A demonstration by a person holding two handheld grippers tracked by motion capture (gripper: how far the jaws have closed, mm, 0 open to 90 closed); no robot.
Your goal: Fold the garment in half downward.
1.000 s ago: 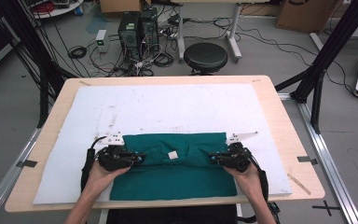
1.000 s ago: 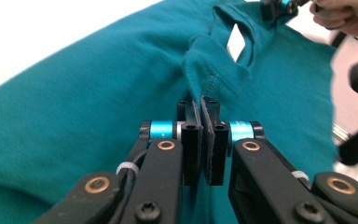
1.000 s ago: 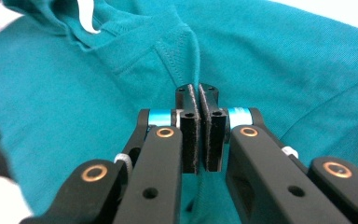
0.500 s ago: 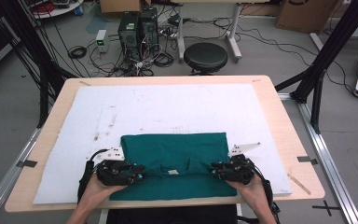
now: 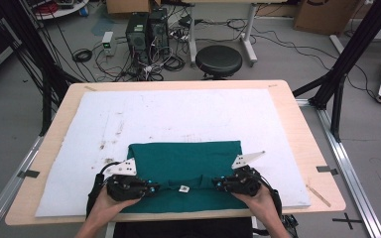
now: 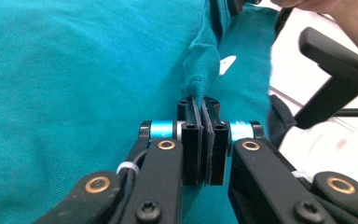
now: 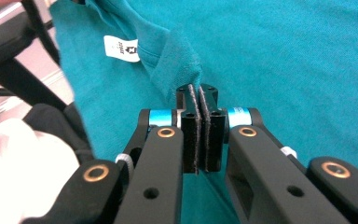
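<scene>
Teal shirt (image 5: 186,163) spread on white mat (image 5: 178,114) at table's near edge, collar pinched by left gripper (image 5: 146,189) and right gripper (image 5: 222,184), both clamped on fabric, apparently for folding evenly.

My overhead cam looks forward and down over the whole light wooden bench (image 5: 297,129); both gripper cams sit super close, sharing the folded teal cotton shirt (image 5: 186,161) with it.
</scene>
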